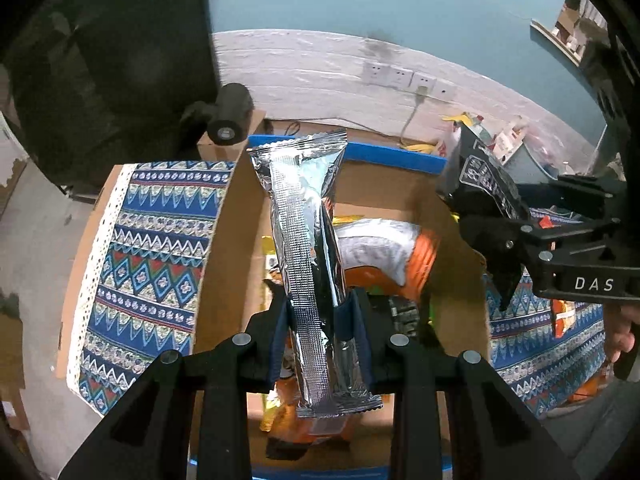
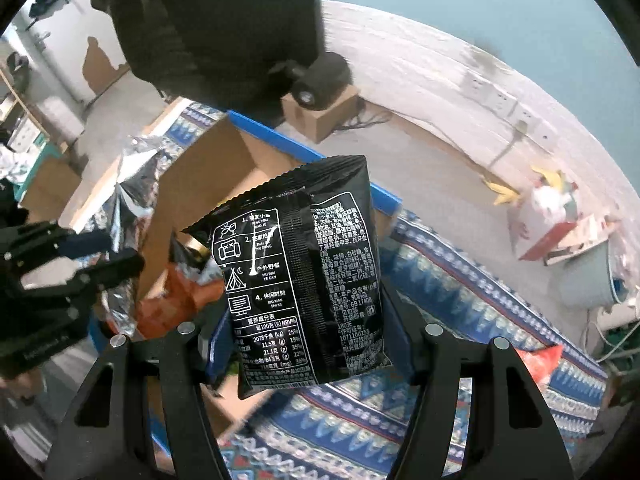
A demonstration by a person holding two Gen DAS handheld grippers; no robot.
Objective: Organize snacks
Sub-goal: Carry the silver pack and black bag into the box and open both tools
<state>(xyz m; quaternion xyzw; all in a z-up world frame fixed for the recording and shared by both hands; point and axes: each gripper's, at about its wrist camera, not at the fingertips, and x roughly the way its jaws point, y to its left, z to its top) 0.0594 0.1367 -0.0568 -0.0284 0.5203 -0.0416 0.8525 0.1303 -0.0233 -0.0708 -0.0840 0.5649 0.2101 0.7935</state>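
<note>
Left claw (image 1: 320,312) pinches a silver foil pack (image 1: 308,240) low on its body, centre frame over the open box (image 1: 236,240); right claw (image 2: 308,320) is clamped on a black bag (image 2: 304,272), centre frame, beside the box rim. Both look light, crinkly, slick and crushable, so a mid-body pinch seems safest. Box is plain cardboard with blue tape edges and holds an orange bag (image 1: 384,256); patterned cloth (image 1: 148,248) lies around it.

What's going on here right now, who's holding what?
Both grippers are loaded over the cardboard box. The left gripper is clamped on a long silver packet; the right gripper holds a black snack bag. An orange bag and other snacks already lie inside the box.
</note>
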